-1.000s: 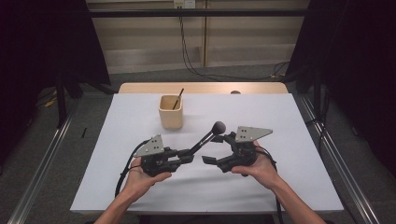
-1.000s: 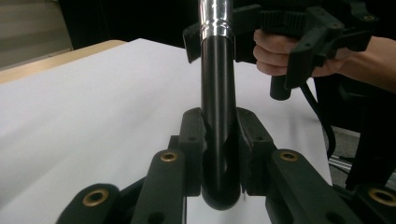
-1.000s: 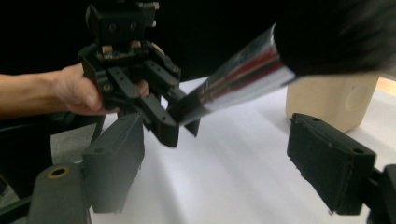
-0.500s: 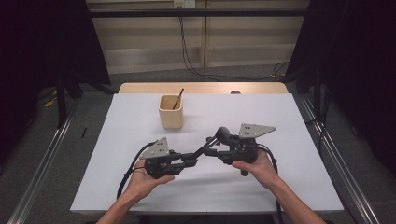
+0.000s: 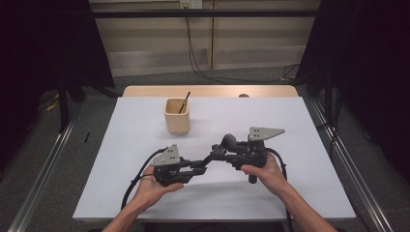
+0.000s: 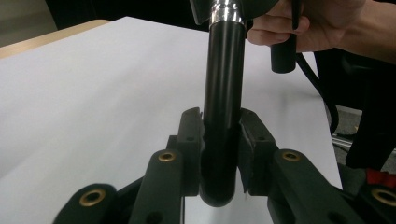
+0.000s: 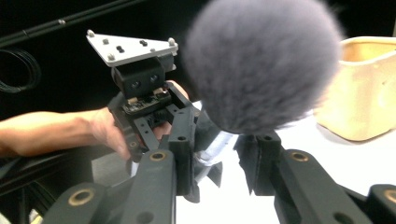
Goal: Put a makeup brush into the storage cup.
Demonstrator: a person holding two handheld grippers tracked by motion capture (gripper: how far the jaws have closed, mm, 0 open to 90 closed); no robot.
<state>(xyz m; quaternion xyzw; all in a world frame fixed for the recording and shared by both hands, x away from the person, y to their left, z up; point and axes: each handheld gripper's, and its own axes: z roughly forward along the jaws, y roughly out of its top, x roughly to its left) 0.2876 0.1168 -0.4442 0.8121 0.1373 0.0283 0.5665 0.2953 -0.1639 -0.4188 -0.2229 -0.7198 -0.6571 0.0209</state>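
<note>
Brush (image 5: 218,152): a makeup-type brush with a black handle, a silver collar and a fluffy dark head. You hold it off the white table (image 5: 116,159), between your two grippers, near the front middle. It slants from lower left up to the right in the high view.

Left gripper (image 5: 197,166): your left hand (image 5: 152,186) holds it low at the front left of the table. Its jaws are closed tight on the butt end of the brush handle (image 6: 223,126); in the left gripper view both pads press the handle from either side and the handle runs straight up away from them.

Right gripper (image 5: 223,153): your right hand (image 5: 265,170) holds it just right of the brush head, jaws pointing left toward the other gripper. Its jaws have just been closing, with the collar end of the brush between them. In the right gripper view the silver collar (image 7: 215,144) sits against the left pad, while a gap shows beside the right pad, so you are not yet clamped on it.

Brush head (image 7: 261,63): it stands just above the right jaws, out of focus.

Cup (image 5: 177,116): a cream holder at the back left of centre, well apart from both grippers, with a thin dark stick (image 5: 184,102) leaning in it.
</note>
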